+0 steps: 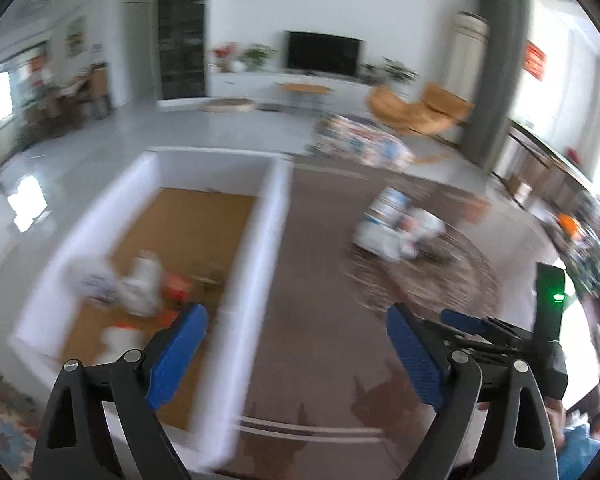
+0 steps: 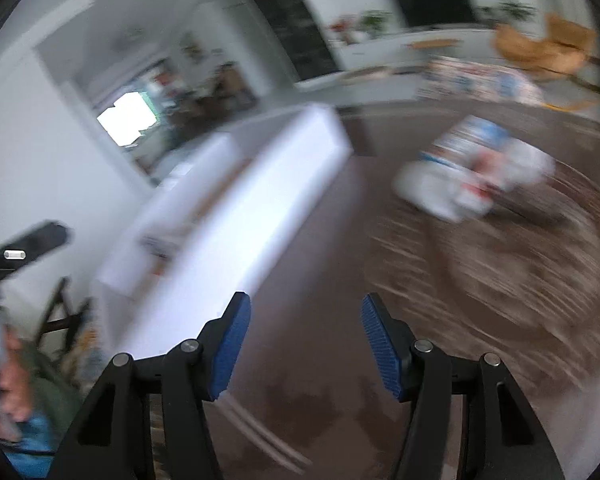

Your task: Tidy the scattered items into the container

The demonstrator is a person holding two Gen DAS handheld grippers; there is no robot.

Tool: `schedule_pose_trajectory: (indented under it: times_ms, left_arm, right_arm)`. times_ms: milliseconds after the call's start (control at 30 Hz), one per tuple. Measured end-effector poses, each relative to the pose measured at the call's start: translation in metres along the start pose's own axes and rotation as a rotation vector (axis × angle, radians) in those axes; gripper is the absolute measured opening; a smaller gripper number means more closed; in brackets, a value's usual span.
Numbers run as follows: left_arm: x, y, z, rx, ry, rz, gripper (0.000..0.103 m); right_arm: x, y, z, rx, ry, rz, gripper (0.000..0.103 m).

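Your left claw [image 1: 296, 328] and right claw [image 2: 306, 320] both gape empty; white box [image 1: 260, 240] ahead-left, blurred packets [image 2: 472, 172] on the rug [image 2: 320, 240] ahead-right.

A white, open-topped rectangular container [image 1: 256, 240] with a brown cardboard-coloured floor stands on the brown rug in the left half of the left wrist view. Blurred white packets with orange-red patches [image 1: 144, 284] lie inside it near its lower end. Well apart, at centre right of that view, a loose heap of white and blue packets [image 1: 396, 224] lies on the rug; the blur hides their number
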State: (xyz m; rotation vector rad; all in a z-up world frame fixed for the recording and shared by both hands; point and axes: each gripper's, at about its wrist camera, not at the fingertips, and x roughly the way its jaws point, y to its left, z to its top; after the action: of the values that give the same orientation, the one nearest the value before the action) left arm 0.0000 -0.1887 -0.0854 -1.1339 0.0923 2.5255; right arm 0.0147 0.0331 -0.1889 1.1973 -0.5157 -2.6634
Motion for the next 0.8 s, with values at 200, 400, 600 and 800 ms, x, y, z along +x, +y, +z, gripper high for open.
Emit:
schedule_pose_trajectory:
  times_ms: [200,400,600,800]
  left_arm:
    - [0.087,-0.076,-0.038,0.053,0.106,-0.018,0.092]
    - [0.151,-0.117,-0.057,0.057,0.112,0.019,0.092]
    - [0.179,-0.111,-0.062,0.066,0.126,0.075,0.092]
    - [0.194,-0.095,-0.071,0.021,0.155,0.056,0.092]
  right_arm:
    - [-0.031,-0.091,-0.050,0.083,0.026,-0.253,0.059]
    - [-0.042,-0.130,-0.067,0.044,0.013,-0.382,0.059]
    - [-0.039,-0.147,-0.069,0.049,-0.031,-0.437,0.059]
    - [-0.035,-0.141,-0.067,0.025,-0.020,-0.468,0.060]
